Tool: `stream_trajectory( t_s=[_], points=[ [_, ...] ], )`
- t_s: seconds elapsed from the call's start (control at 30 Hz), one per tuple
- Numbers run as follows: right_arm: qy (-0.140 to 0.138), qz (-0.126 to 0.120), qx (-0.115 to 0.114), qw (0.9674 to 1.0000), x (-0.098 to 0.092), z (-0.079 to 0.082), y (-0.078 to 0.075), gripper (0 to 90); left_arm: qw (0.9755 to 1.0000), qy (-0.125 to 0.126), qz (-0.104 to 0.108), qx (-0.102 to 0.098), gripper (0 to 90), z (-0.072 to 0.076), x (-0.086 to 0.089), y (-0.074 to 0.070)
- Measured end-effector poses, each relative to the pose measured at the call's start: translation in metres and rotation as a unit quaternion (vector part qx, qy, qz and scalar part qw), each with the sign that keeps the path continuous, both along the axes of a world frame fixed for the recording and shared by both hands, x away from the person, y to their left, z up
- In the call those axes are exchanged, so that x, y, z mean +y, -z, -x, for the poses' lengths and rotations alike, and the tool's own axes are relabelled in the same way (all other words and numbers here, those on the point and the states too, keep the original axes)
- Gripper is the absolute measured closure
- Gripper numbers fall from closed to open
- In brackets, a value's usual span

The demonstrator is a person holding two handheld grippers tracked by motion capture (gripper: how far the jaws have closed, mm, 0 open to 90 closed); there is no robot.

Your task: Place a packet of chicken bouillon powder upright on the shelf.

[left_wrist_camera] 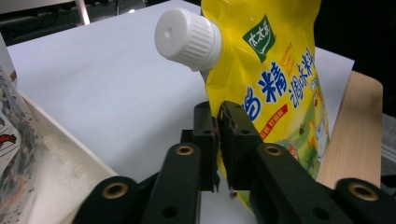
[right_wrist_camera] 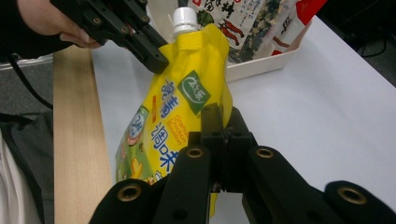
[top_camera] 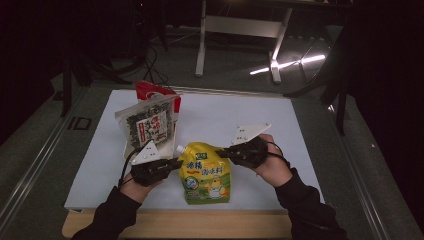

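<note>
I hold the yellow pouch (top_camera: 206,172) by both side edges: left gripper (left_wrist_camera: 218,135) clamped on the edge below the white cap (left_wrist_camera: 188,38), right gripper (right_wrist_camera: 223,122) clamped opposite; the pouch sits in front of the seaweed packet (top_camera: 148,125) on the white table (top_camera: 215,117)

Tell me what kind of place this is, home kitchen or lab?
Likely a lab or recording room, not a kitchen: a dim room with carpeted floor, a bare white board as work surface, cables trailing behind, and metal table legs beyond.
</note>
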State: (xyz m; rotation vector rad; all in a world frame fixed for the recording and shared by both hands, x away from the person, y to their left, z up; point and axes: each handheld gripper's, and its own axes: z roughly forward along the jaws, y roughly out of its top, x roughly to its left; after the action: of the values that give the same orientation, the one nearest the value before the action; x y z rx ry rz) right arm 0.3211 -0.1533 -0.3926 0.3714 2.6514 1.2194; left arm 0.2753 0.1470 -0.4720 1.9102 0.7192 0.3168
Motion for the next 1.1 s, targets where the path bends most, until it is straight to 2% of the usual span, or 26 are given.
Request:
stream_trajectory(
  t_s=[0.17, 0.2, 0.3, 0.4, 0.43, 0.5, 0.73, 0.83, 0.97, 1.0, 1.1],
  points=[
    [0.003, -0.018, -0.001, 0.9998, -0.005, 0.0, -0.007, 90.0, 0.9999, 0.008, -0.002, -0.01, 90.0, 0.007, -0.001, -0.008],
    [0.003, -0.022, -0.002, 0.9998, -0.006, 0.0, -0.008, 90.0, 0.9996, 0.007, -0.016, -0.023, 90.0, 0.01, -0.003, -0.013],
    [0.005, -0.033, -0.008, 0.9994, -0.009, 0.0, -0.014, 90.0, 0.999, 0.003, -0.024, -0.038, 90.0, 0.012, -0.005, -0.02],
    [0.004, -0.037, -0.012, 0.9992, -0.011, 0.001, -0.016, 89.9, 0.999, 0.003, -0.025, -0.037, 90.0, 0.011, -0.004, -0.024],
    [0.004, -0.037, -0.013, 0.9992, -0.011, 0.001, -0.016, 89.9, 0.9985, 0.0, -0.029, -0.046, 90.0, 0.011, -0.004, -0.026],
    [0.005, -0.036, -0.012, 0.9993, -0.012, 0.001, -0.014, 89.8, 0.9985, 0.002, -0.031, -0.046, 90.0, 0.01, -0.004, -0.026],
    [0.003, -0.039, 0.003, 0.9992, -0.017, 0.0, -0.003, 88.7, 0.9987, 0.011, -0.029, -0.039, 90.0, 0.007, -0.004, -0.018],
    [-0.001, -0.041, 0.014, 0.999, -0.018, -0.001, 0.004, 77.3, 0.9983, 0.024, -0.026, -0.046, 90.0, 0.008, -0.005, -0.017],
    [-0.012, -0.021, 0.038, 0.999, -0.015, -0.007, 0.018, 71.5, 0.9978, 0.036, -0.024, -0.05, 90.0, 0.008, -0.01, -0.017],
    [-0.013, -0.015, 0.038, 0.9991, -0.013, -0.008, 0.02, 70.8, 0.9977, 0.036, -0.024, -0.052, 90.0, 0.008, -0.011, -0.017],
    [-0.011, -0.018, 0.042, 0.9989, -0.014, -0.012, 0.025, 73.1, 0.9981, 0.036, -0.017, -0.047, 90.0, 0.007, -0.011, -0.017]
  ],
)
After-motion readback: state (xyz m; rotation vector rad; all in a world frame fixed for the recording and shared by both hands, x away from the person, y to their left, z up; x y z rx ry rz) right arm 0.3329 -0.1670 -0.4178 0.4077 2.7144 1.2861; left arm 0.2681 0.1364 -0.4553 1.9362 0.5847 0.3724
